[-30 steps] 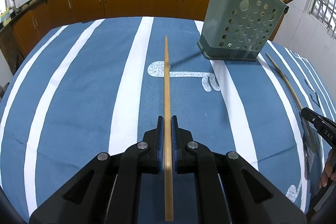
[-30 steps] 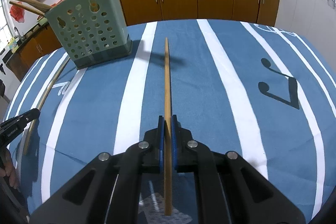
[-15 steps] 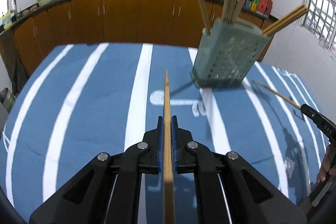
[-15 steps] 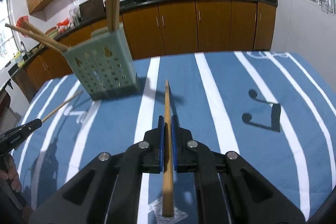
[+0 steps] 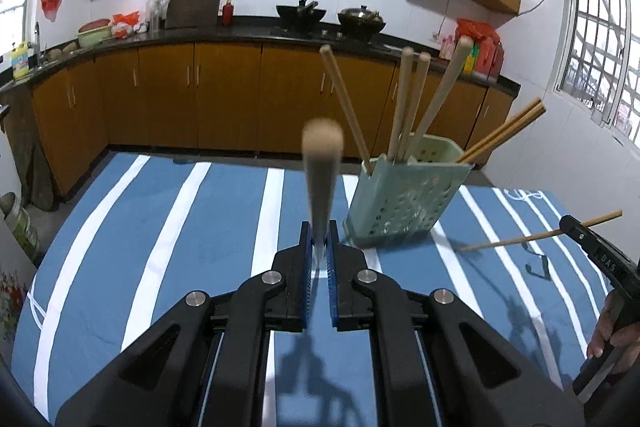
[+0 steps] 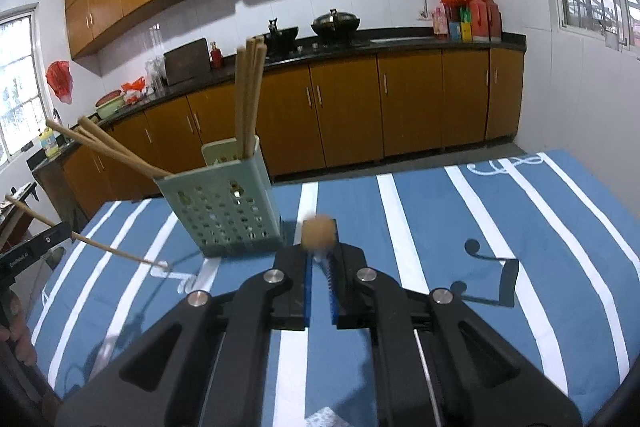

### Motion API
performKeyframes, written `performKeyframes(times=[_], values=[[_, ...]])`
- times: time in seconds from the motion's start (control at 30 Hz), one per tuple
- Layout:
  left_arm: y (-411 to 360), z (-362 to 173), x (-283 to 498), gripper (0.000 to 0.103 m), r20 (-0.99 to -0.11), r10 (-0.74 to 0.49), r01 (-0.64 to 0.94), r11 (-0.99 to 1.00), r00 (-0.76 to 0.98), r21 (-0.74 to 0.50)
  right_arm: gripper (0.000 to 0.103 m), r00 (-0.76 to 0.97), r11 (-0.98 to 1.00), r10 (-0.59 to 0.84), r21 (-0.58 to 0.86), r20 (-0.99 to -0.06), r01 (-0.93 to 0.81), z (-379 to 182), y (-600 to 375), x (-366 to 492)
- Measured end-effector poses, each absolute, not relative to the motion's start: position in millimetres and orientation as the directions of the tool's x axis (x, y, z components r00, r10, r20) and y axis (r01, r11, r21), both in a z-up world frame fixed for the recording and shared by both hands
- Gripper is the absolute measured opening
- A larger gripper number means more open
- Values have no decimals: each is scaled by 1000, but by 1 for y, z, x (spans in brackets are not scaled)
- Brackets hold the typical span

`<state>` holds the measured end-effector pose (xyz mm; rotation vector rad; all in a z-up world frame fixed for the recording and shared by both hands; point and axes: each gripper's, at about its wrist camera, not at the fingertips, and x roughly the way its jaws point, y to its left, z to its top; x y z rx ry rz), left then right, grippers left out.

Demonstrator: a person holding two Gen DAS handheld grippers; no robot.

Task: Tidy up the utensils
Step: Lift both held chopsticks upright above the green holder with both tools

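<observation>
My left gripper (image 5: pixel 319 239) is shut on a wooden chopstick (image 5: pixel 322 163), now tilted up toward the camera and blurred. My right gripper (image 6: pixel 319 259) is shut on another chopstick (image 6: pixel 317 233), seen end-on. Each shows in the other view: the right gripper (image 5: pixel 576 231) with its chopstick (image 5: pixel 516 239) at the right edge, the left gripper (image 6: pixel 60 231) with its chopstick (image 6: pixel 116 253) at the left edge. A pale green perforated utensil holder (image 5: pixel 404 203) stands on the table holding several chopsticks (image 5: pixel 412 107); it also shows in the right wrist view (image 6: pixel 226 207).
The table wears a blue cloth with white stripes (image 5: pixel 168 247). Brown kitchen cabinets (image 5: pixel 200 95) and a counter with woks (image 5: pixel 360 19) lie beyond the table's far edge. A window (image 5: pixel 600 47) is at the right.
Both grippers have risen and tilted up, lifting their chopsticks off the table. The chopsticks now point steeply up, and the holder looks farther and lower in both views.
</observation>
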<state>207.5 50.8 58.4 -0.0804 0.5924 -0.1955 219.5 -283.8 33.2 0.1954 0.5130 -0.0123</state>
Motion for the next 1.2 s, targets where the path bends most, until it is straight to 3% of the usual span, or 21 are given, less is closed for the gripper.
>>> performKeyframes(times=[0.8,1.2], values=[[40,74,207,7,-508,-226,184,974,831,-133,8,894,986,63,169,-444,15,55,-270,222],[18,120,188,7,-411,-335,305,942,848,-140,8,935,969,165,227,-313,-95,124,-271,205]])
